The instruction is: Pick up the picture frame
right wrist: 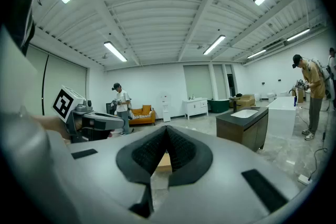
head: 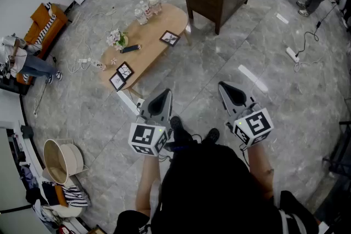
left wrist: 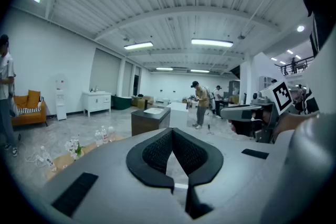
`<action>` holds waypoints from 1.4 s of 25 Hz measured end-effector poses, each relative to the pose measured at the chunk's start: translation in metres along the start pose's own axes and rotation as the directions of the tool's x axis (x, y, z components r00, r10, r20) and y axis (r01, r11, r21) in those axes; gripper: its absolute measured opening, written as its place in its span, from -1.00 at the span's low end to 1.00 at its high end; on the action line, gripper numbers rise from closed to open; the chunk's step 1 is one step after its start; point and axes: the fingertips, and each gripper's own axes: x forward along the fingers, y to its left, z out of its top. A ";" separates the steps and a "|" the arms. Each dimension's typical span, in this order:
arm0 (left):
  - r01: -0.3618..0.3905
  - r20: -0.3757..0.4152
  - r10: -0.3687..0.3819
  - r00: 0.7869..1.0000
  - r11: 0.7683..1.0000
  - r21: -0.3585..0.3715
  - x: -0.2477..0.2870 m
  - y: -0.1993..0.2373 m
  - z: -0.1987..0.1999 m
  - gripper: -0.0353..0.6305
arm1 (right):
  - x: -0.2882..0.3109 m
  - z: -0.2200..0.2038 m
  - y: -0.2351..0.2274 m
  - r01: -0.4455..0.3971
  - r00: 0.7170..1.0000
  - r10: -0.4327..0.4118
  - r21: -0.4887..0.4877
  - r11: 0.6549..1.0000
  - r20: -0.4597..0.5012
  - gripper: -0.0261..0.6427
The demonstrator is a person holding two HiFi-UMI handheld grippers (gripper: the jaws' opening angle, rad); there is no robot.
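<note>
left tongs (head: 163, 97) are seen pressed together at the tips, nothing pinched between them. right tongs (head: 227, 91) likewise: tips met, no object held. only a sliver of wood colour is glimpsed through the gap behind the pads in the right gripper view. both are carried low in front of the person, side by side, over the stone floor (head: 219, 63) and well apart from the desk.

desk (head: 148, 41): oval, wooden, lying ahead and to the left of both tongs. its long axis is laid on a diagonal, from the near-left end up to the far-right end.

picture frames counted: three, all on the desk. nearest frame (head: 117, 81) and near frame (head: 125, 69) are set just beside each other at the near-left end. far frame (head: 169, 38) is set alone toward the far-right end, near the edge that faces the tongs. each is seen as a dark-bordered rectangle; propped or flat cannot be told.

relation that matters: the frames lie forward-left, so the left tongs are judged the nearer — the near pair is closest to them. no particular frame is named by the task. an approach and a spreading of the tongs would be needed before any pinch.

other things counted on the desk: one bunch of flowers (head: 117, 38), one dark flat bar (head: 130, 48) beside it, and one cluster of bottles (head: 145, 10) at the far end — number not settled. beyond the desk, one dark cabinet (head: 211, 0) is noted.
</note>
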 end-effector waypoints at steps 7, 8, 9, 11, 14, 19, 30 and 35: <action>-0.009 0.000 0.009 1.000 1.000 -0.004 0.002 -0.006 -0.003 -0.86 | -0.007 -0.007 -0.002 -0.005 1.000 0.005 -0.002 1.000 -0.009 -0.89; -0.009 0.000 0.009 1.000 1.000 -0.006 0.001 -0.006 -0.003 -0.86 | -0.007 -0.007 -0.001 -0.005 1.000 0.005 -0.001 1.000 -0.010 -0.89; -0.009 -0.001 0.009 1.000 1.000 -0.007 0.000 -0.007 -0.003 -0.86 | -0.008 -0.008 0.000 -0.005 1.000 0.005 -0.001 1.000 -0.011 -0.89; -0.009 -0.004 0.009 1.000 1.000 -0.007 0.000 -0.009 -0.004 -0.86 | -0.010 -0.009 0.000 -0.005 1.000 0.005 0.001 1.000 -0.013 -0.89; -0.010 -0.008 0.010 1.000 1.000 -0.016 0.001 -0.012 -0.005 -0.86 | -0.013 -0.011 -0.006 0.016 1.000 -0.015 0.026 1.000 -0.013 -0.89; -0.010 -0.021 0.010 1.000 1.000 -0.015 0.008 -0.020 -0.006 -0.86 | -0.019 -0.013 -0.019 0.048 0.999 -0.048 0.049 0.998 0.001 -0.89; -0.008 -0.035 0.007 0.999 1.000 -0.002 0.022 -0.030 -0.003 -0.86 | -0.036 -0.022 -0.044 0.060 0.998 -0.061 0.071 0.996 0.014 -0.89; -0.008 -0.044 0.007 0.999 1.000 -0.016 0.036 -0.015 -0.007 -0.86 | -0.022 -0.030 -0.056 0.075 0.997 -0.074 0.086 0.994 -0.008 -0.89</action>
